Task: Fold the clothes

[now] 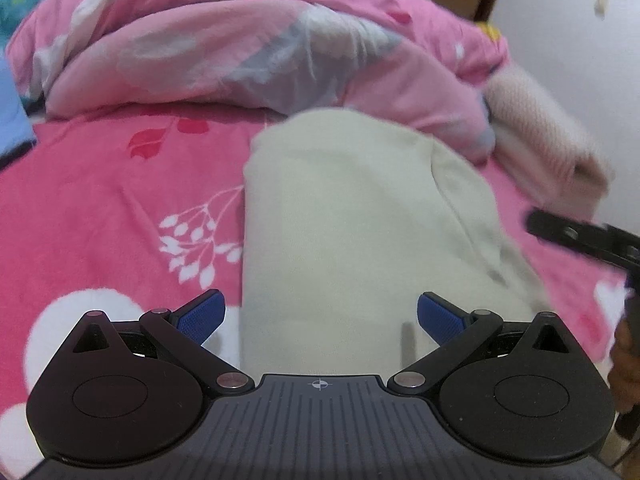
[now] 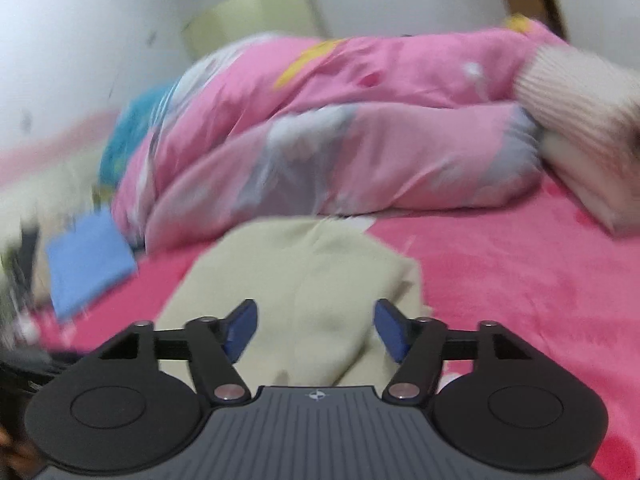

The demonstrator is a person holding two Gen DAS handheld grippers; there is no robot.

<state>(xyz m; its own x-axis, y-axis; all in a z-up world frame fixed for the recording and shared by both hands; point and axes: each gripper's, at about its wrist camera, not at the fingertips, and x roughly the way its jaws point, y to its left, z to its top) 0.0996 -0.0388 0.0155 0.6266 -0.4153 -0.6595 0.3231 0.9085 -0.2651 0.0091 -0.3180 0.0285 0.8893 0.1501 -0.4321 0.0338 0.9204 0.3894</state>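
- The left gripper [image 1: 320,316] is nearest in the left wrist view. Its blue pads [image 1: 200,316] are spread wide apart with nothing pinched between them, and they hang above the near end of the garment.
- The right gripper [image 2: 316,330] is likewise released. Its blue pads [image 2: 240,330] stand apart, cloth shows in the gap between them, and neither pad presses on it.
- In the left wrist view a black finger of the right gripper [image 1: 560,232] reaches in from the right edge, just beside the right side of the garment.
- The cream garment [image 1: 340,220] lies folded into a long strip on the bed. It runs from the near edge of the bed away toward the quilt, and its layered edges show along its right side.
- From the right wrist view the cream garment [image 2: 304,280] shows a centre crease. Its far end lies close to the quilt's foot, and whether they touch cannot be told.
- The bed sheet [image 1: 100,200] is bright pink with a white leaf print and red leaves. It carries the garment and everything else here.
- A light blue folded cloth [image 2: 88,268] lies toward the left side of the bed, well apart from the garment. It is blurred.
- Behind the garment a bulky pink quilt [image 1: 200,48] with grey and white patches is heaped across the far part of the bed.
- A pale knitted cloth [image 2: 580,100] rests at the far right of the bed, against the quilt's end.
- A white wall [image 2: 80,40] stands beyond the bed.
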